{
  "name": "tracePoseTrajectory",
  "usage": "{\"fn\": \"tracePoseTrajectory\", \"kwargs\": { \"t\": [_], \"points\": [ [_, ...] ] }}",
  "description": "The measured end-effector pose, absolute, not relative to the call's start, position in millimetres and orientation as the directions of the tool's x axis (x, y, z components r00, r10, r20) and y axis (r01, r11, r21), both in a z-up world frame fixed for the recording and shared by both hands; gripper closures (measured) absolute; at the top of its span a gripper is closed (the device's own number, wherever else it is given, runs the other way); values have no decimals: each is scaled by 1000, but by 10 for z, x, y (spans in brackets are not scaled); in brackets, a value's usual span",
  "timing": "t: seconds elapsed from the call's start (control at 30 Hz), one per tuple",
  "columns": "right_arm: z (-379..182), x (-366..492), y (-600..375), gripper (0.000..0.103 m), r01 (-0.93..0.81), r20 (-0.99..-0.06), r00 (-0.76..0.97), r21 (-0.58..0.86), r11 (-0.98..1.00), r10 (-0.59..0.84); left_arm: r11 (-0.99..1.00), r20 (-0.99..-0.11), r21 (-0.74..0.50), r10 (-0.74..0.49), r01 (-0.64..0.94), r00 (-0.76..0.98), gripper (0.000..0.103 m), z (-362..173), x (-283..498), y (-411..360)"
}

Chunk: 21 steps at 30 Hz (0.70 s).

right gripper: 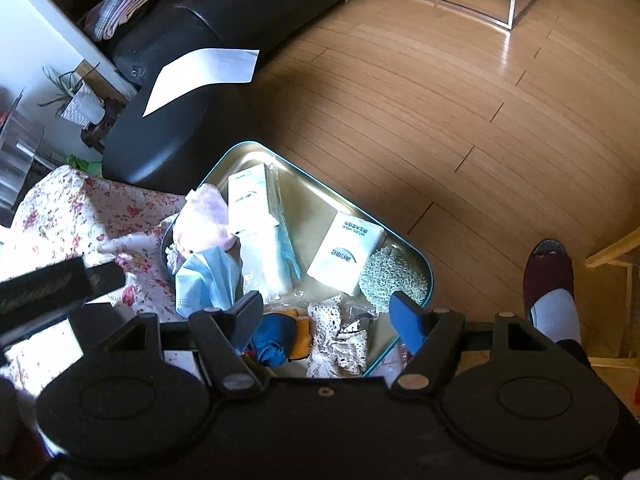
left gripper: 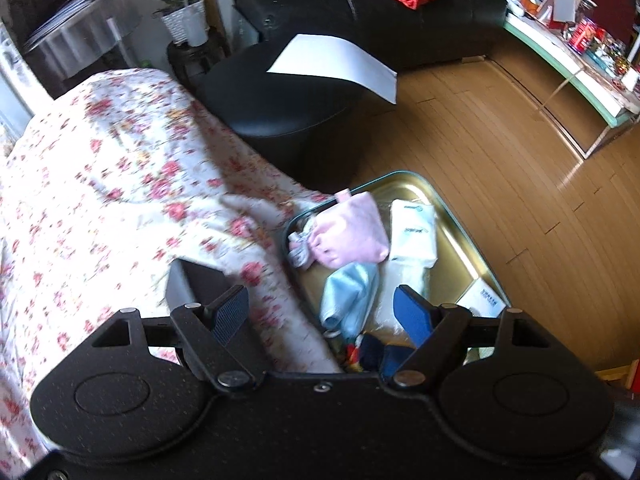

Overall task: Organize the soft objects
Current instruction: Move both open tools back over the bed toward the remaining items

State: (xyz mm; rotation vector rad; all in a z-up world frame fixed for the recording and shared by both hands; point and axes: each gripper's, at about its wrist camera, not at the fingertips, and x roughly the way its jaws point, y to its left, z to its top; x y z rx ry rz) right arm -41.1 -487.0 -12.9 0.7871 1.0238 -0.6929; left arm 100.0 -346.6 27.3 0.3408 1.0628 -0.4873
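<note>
While both hung empty above the tin (right gripper: pixel 427 270):
Left hand-held gripper (left gripper: pixel 324 314): wide, nothing held.
Right hand-held gripper (right gripper: pixel 326 316): wide, lace (right gripper: pixel 340 338) just ahead, likely next.

The white tissue pack (right gripper: pixel 347 254) in the metal tray (right gripper: pixel 425 263) carries the words "NATURAL WOOD", seen upside down, beside Chinese characters too small to read. Print on the taller white pack (right gripper: pixel 250 204) is too blurred to read.

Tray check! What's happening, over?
Both tongs open, empty. Gold tray full of soft things: pink pouch, blue cloth. Nothing blocking.
</note>
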Motion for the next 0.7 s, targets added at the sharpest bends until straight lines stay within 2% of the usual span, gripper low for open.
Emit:
{"fn": "tracePoseTrajectory", "kwargs": {
  "t": [0.7],
  "points": [
    [-11,-527,-4613,33,738,-899,380,154,657,-215,900,-861,55,-176,432,476,26,591,752,-2120]
  ]
}}
